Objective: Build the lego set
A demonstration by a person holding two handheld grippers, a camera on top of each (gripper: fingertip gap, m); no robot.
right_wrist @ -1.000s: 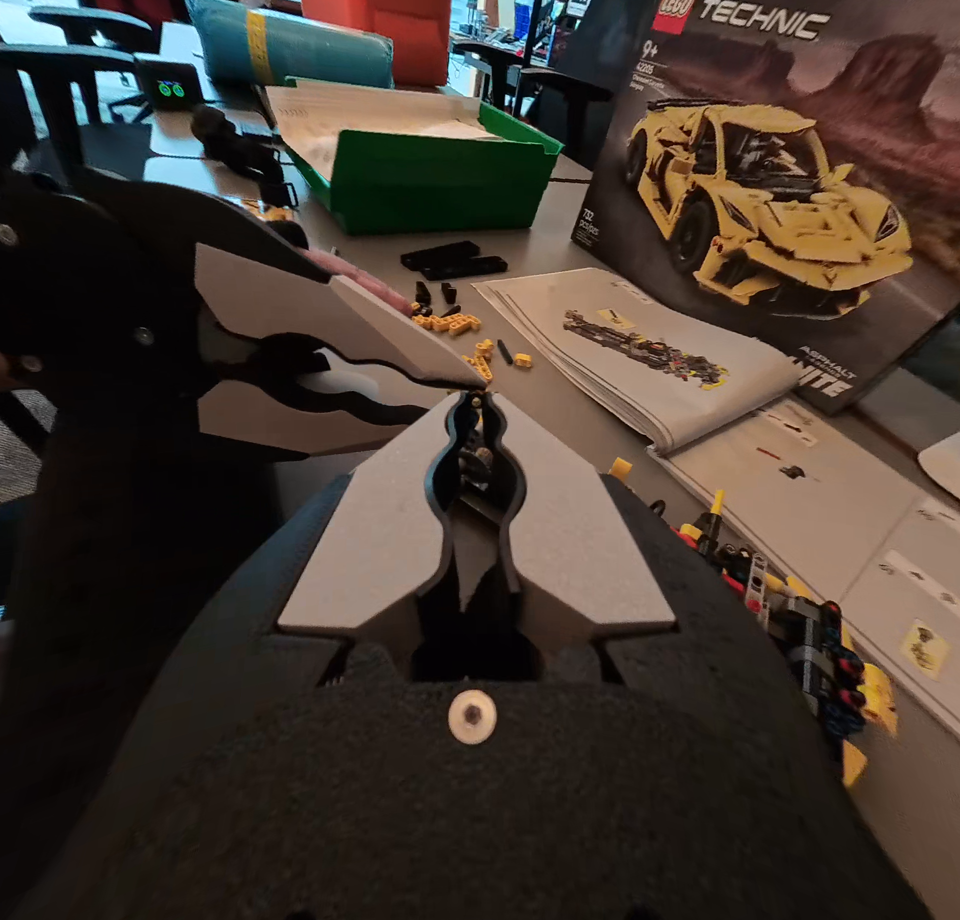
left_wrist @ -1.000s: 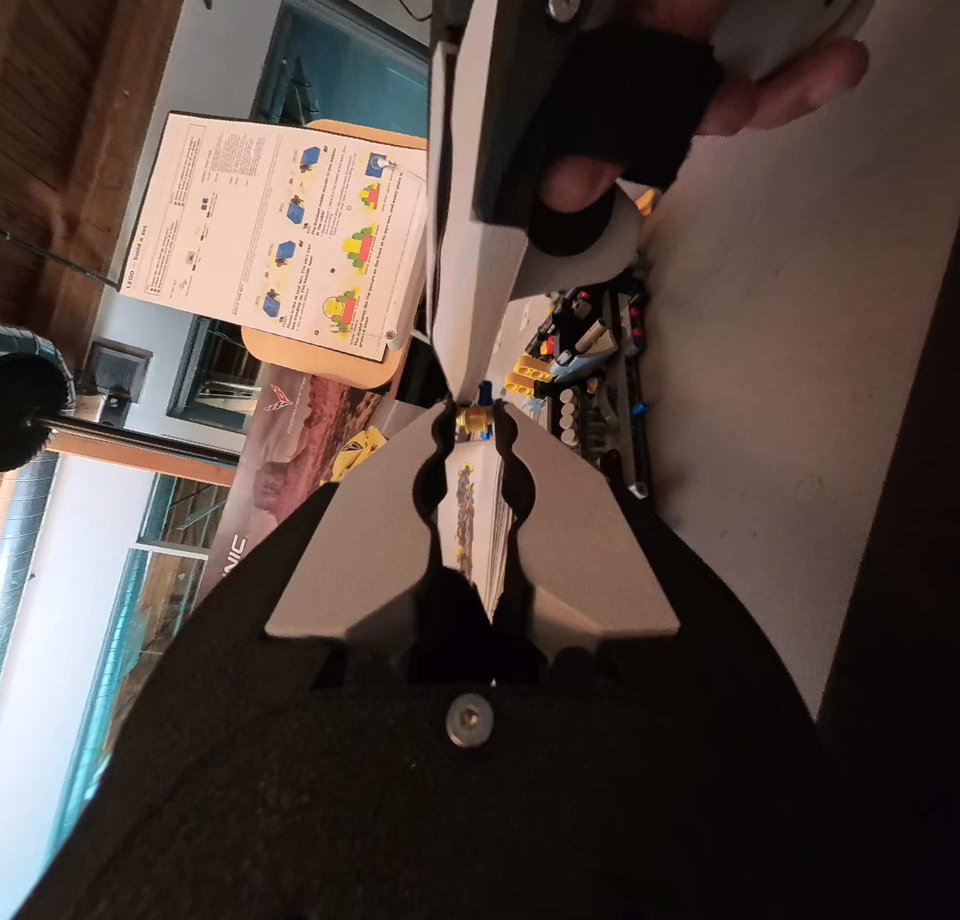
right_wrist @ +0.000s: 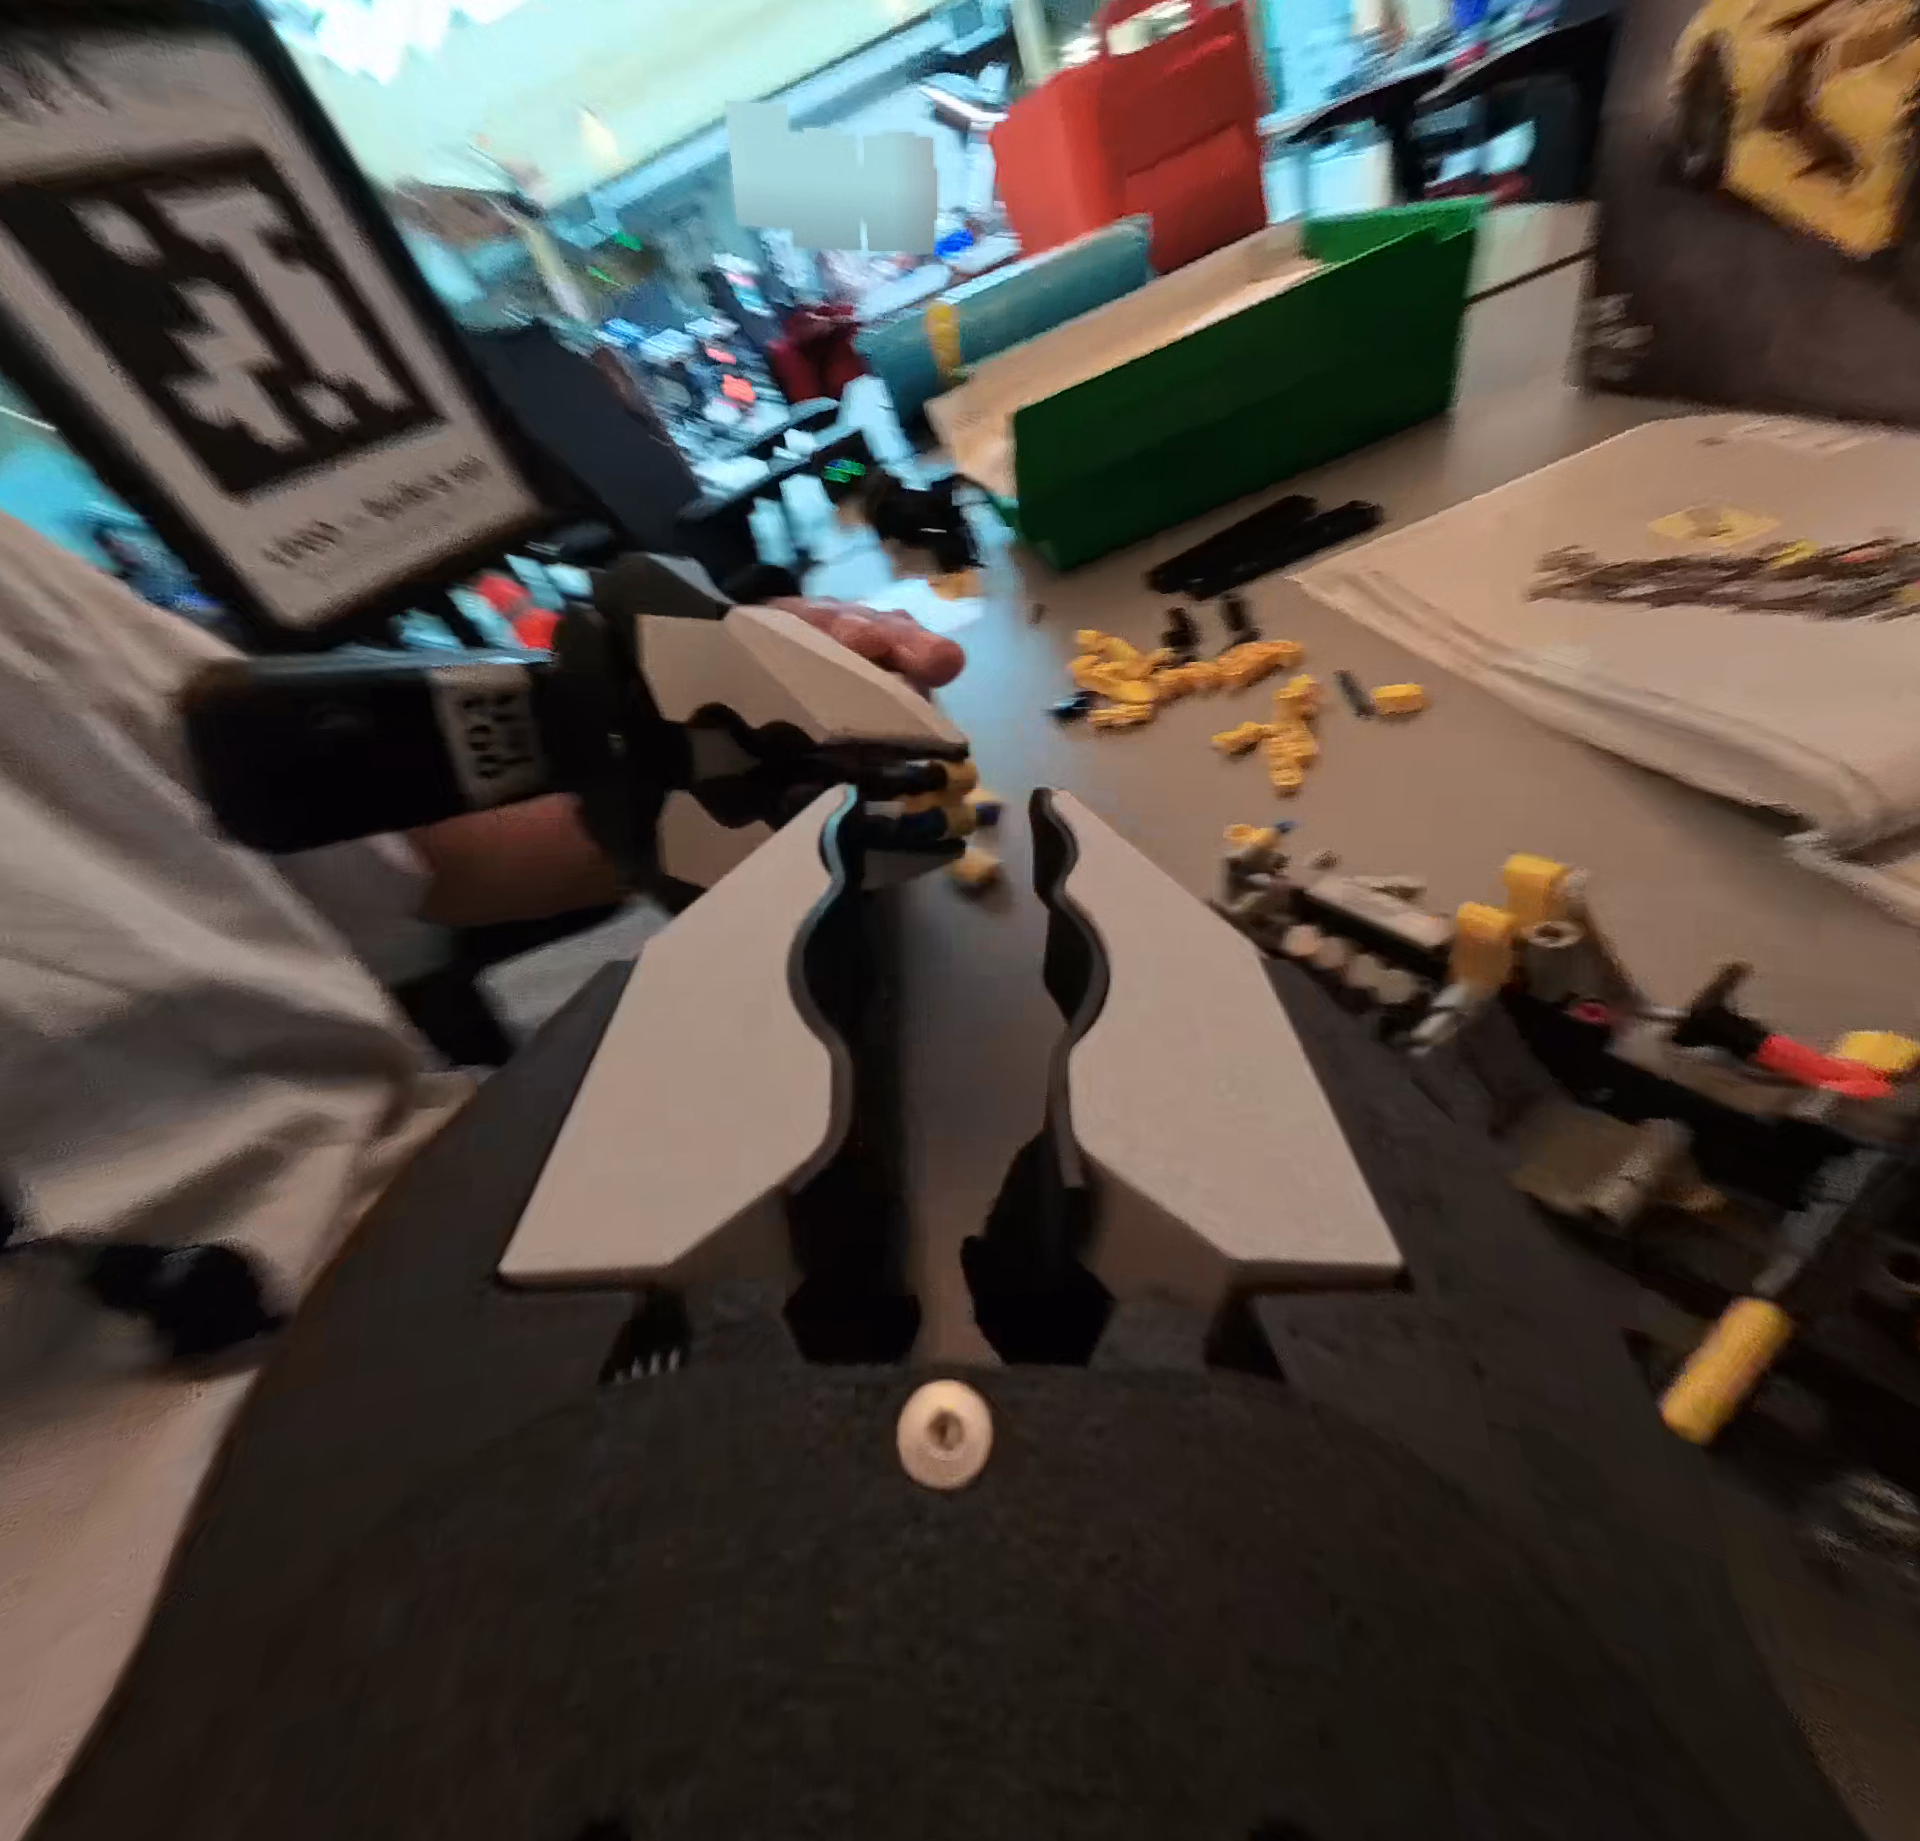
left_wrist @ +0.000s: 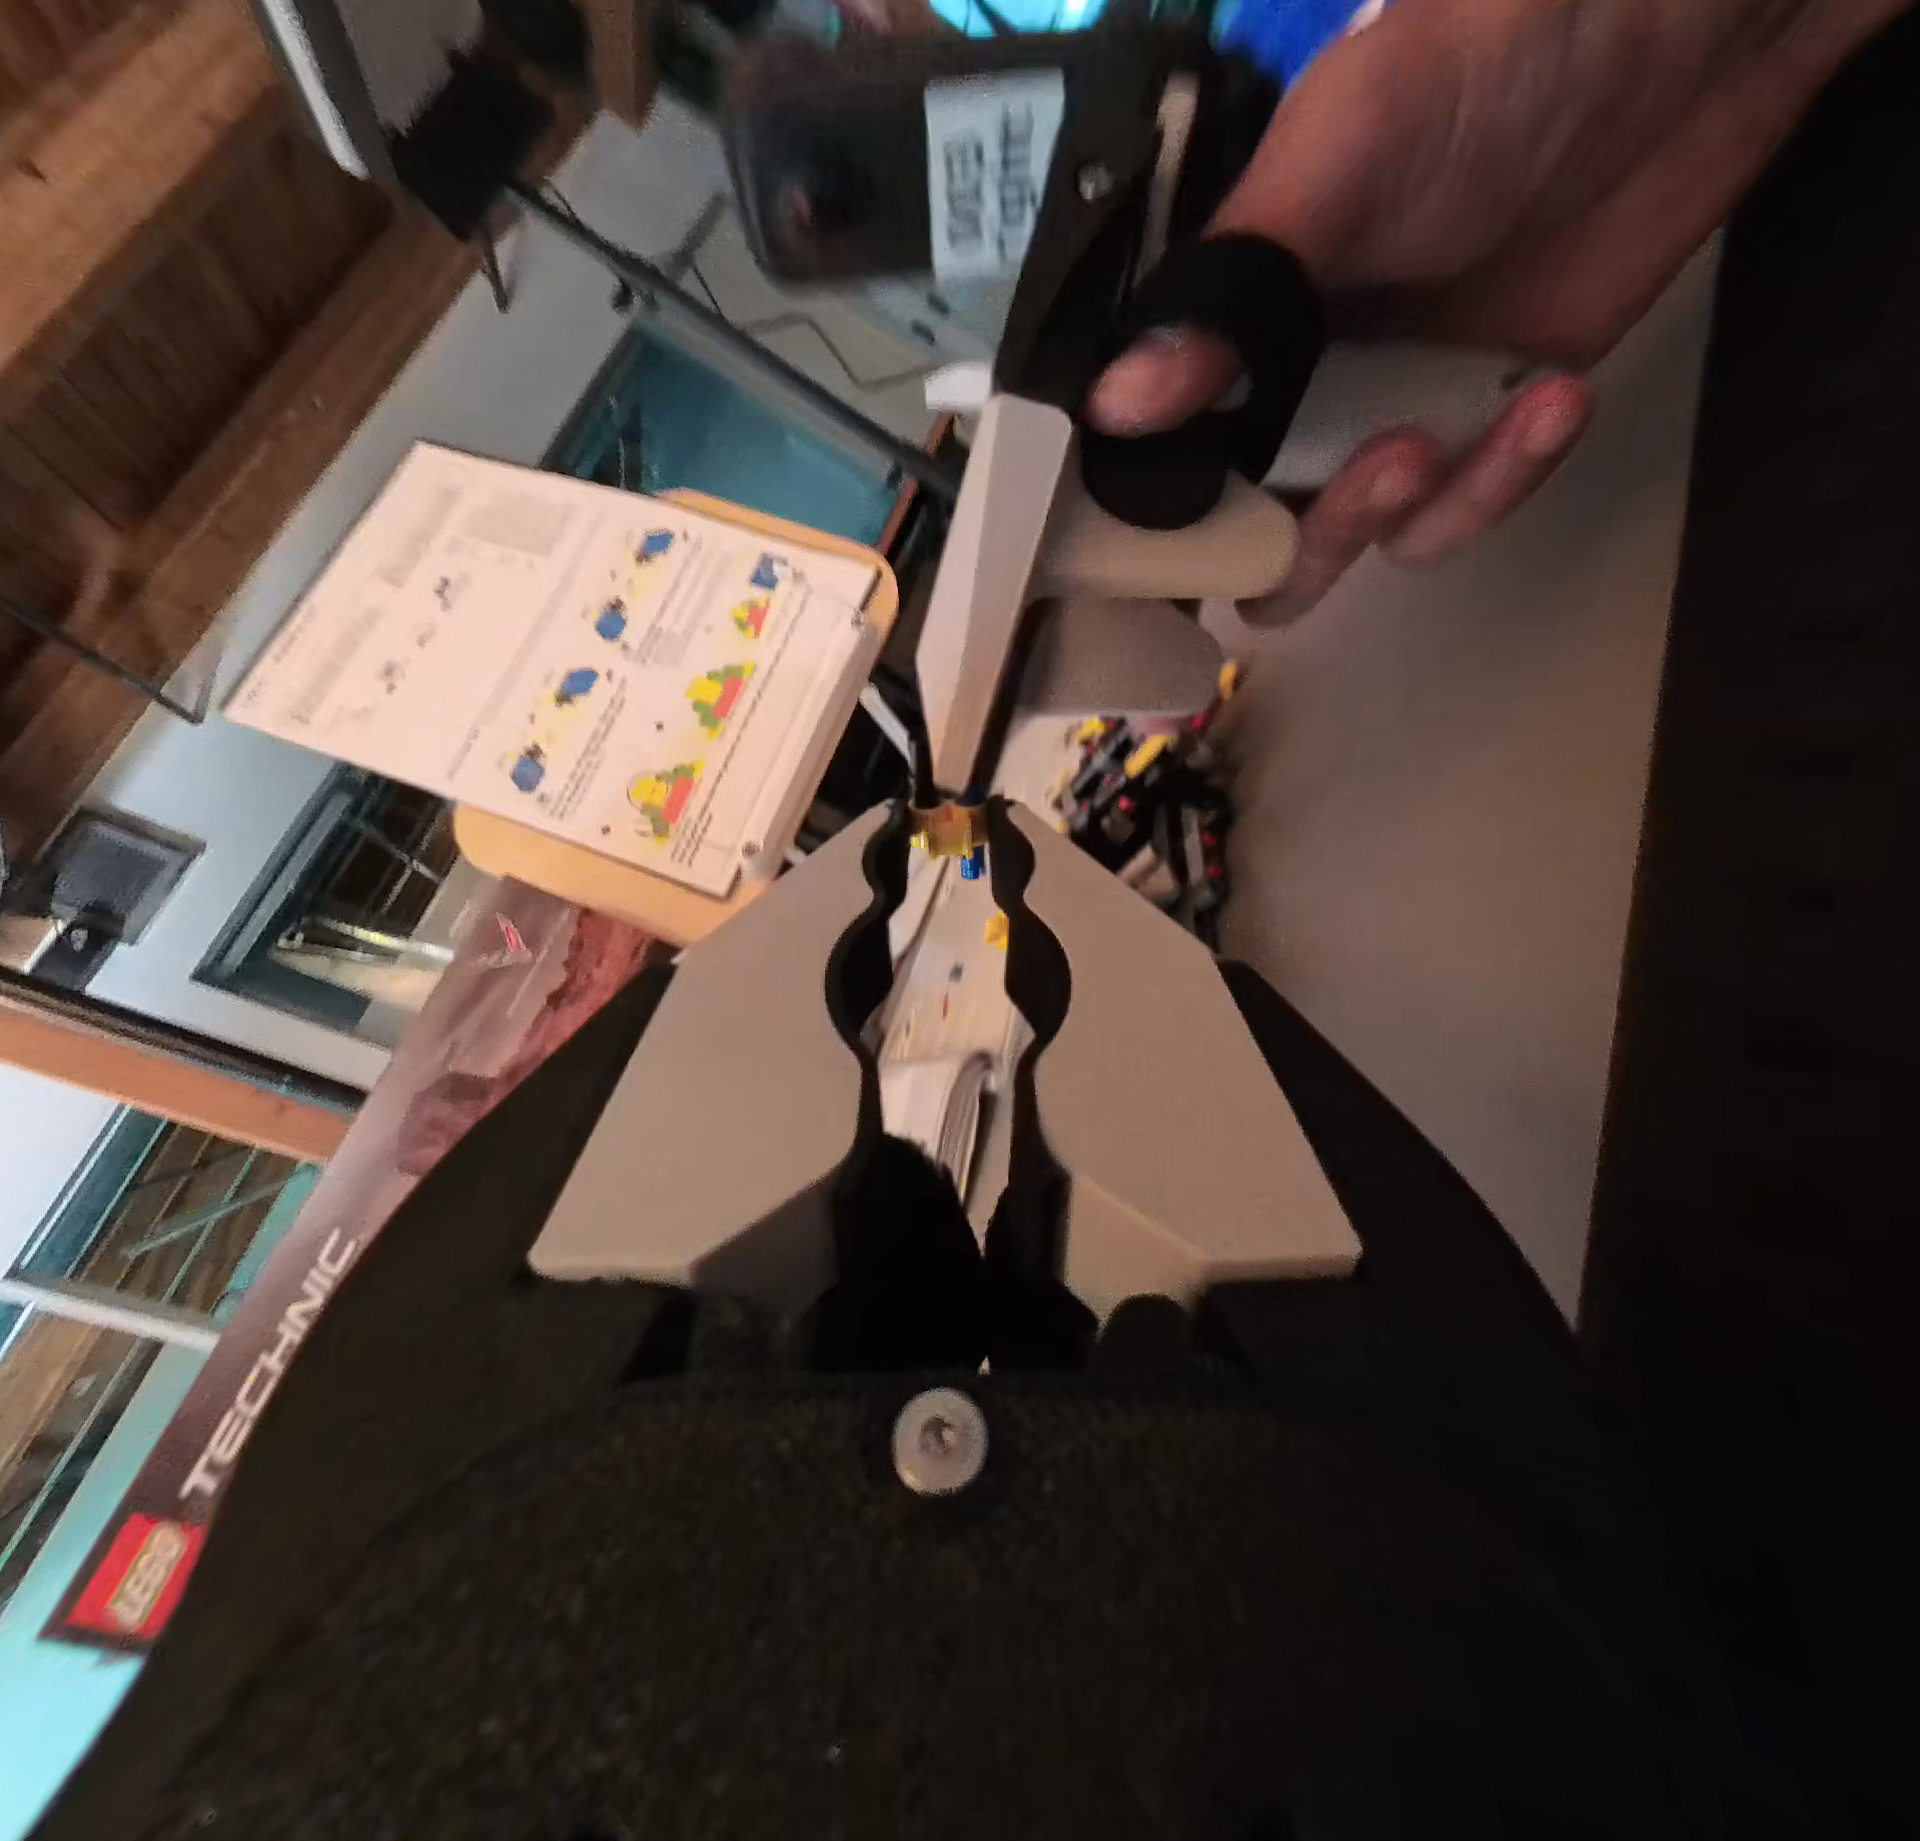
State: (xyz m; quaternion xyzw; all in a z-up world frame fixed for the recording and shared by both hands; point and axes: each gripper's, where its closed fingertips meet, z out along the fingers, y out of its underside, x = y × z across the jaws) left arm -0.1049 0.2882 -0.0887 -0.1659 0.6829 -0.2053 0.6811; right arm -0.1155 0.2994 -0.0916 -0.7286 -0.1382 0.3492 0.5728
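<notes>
Our left gripper (left_wrist: 943, 823) pinches a small yellow lego piece (left_wrist: 940, 827); our right gripper (right_wrist: 943, 804) gapes empty just beside it, above the table (right_wrist: 1455, 783)

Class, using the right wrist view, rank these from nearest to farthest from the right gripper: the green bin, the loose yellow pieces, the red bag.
From the right gripper:
1. Loose yellow pieces, on the table just ahead.
2. Green bin, farther back on the table.
3. Red bag, behind the bin.

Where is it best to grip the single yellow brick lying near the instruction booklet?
Likely across the long sides of the yellow brick, coming from above: it lies flat on the table, apart from the pile, leaving room for the tongs on both sides.
</notes>
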